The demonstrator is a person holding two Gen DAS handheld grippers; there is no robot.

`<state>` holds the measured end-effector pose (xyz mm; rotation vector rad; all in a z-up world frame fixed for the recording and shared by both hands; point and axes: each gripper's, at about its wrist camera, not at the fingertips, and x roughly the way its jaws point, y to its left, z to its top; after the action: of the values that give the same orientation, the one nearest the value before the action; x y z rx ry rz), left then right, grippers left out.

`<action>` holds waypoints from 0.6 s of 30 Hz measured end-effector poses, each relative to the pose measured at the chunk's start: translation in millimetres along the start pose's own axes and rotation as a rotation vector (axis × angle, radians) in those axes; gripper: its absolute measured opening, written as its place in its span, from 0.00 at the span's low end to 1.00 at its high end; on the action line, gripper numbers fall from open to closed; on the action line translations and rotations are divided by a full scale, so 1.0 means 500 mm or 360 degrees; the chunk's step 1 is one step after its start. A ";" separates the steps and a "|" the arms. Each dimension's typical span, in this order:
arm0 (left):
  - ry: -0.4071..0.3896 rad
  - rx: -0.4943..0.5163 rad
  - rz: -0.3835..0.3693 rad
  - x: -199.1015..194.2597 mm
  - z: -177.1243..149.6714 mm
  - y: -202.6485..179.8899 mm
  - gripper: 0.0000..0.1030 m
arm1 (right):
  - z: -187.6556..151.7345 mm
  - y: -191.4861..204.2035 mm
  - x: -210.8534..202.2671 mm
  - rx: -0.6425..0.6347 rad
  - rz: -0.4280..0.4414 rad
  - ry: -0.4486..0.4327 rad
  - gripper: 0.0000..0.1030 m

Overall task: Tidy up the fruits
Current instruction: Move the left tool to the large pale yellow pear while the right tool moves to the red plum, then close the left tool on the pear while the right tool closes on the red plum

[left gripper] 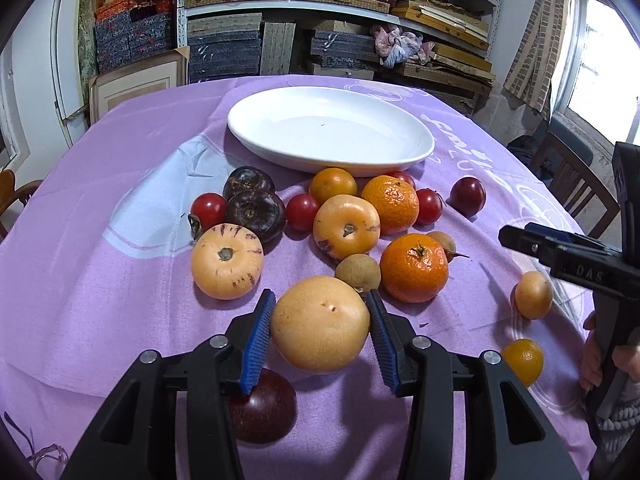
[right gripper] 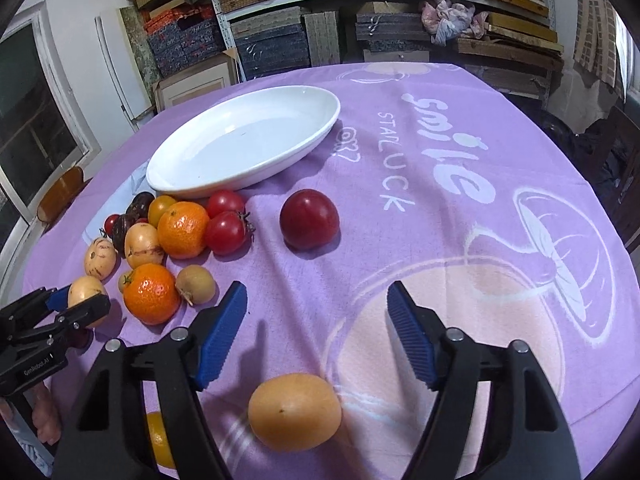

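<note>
Left gripper (left gripper: 320, 320) pinches a large round tan-yellow fruit (left gripper: 320, 324), both blue ribbed pads (left gripper: 258, 336) against its sides. A dark red plum (left gripper: 262, 412) sits under its left finger, half hidden. Right gripper (right gripper: 316, 332) is spread apart with nothing between the pads; a smooth tan-orange oval fruit (right gripper: 295, 411) lies on the cloth just below the fingers, not touched. A second orange fruit (right gripper: 158, 438) is mostly hidden behind its left finger.

Surface: table under a lilac printed tablecloth (right gripper: 420, 240) with white "smile" lettering. White oval ceramic dish (left gripper: 330, 130) sits at the far side with no fruit in it. Fruit pile is just in front of the dish: 2 bright orange mandarins (left gripper: 414, 268), 2 cream purple-streaked melon-like fruits (left gripper: 227, 261), red cherry tomatoes (left gripper: 302, 212), 2 dark brown wrinkled fruits (left gripper: 256, 212), small brown longan-like fruits (left gripper: 351, 274). 1 lone dark red plum (right gripper: 309, 219) lies apart on the right.

Room: metal shelving (left gripper: 340, 20) stacked with woven flat boxes, window (left gripper: 600, 60) at right, wooden chair (left gripper: 576, 184) beside the table.

Person's hand (left gripper: 592, 356) is cut off at the frame edge.
</note>
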<state>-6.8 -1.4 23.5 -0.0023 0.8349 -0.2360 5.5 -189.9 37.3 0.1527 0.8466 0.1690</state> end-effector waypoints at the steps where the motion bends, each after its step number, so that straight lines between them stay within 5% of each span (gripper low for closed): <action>1: -0.0003 -0.0003 0.0002 -0.001 0.000 0.001 0.46 | 0.005 0.001 -0.003 0.0001 0.0001 -0.0009 0.68; 7: 0.0000 -0.0022 -0.0005 -0.005 0.001 0.004 0.46 | 0.067 0.063 -0.003 -0.0330 -0.0136 0.0027 0.61; 9: -0.0011 -0.0020 -0.0003 -0.008 0.002 0.004 0.46 | 0.080 0.075 0.019 -0.0408 -0.0186 0.0036 0.51; 12: -0.0019 -0.0028 -0.0005 -0.009 0.002 0.007 0.46 | 0.088 0.065 0.068 -0.0359 -0.0095 0.0122 0.31; 18: -0.0014 -0.0042 -0.0021 -0.009 0.004 0.011 0.46 | 0.080 0.038 0.109 -0.0231 -0.0021 0.0145 0.30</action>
<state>-7.1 4.5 27.4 -0.0334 0.8296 -0.2372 69.7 -162.7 27.4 0.0035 0.9224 0.2258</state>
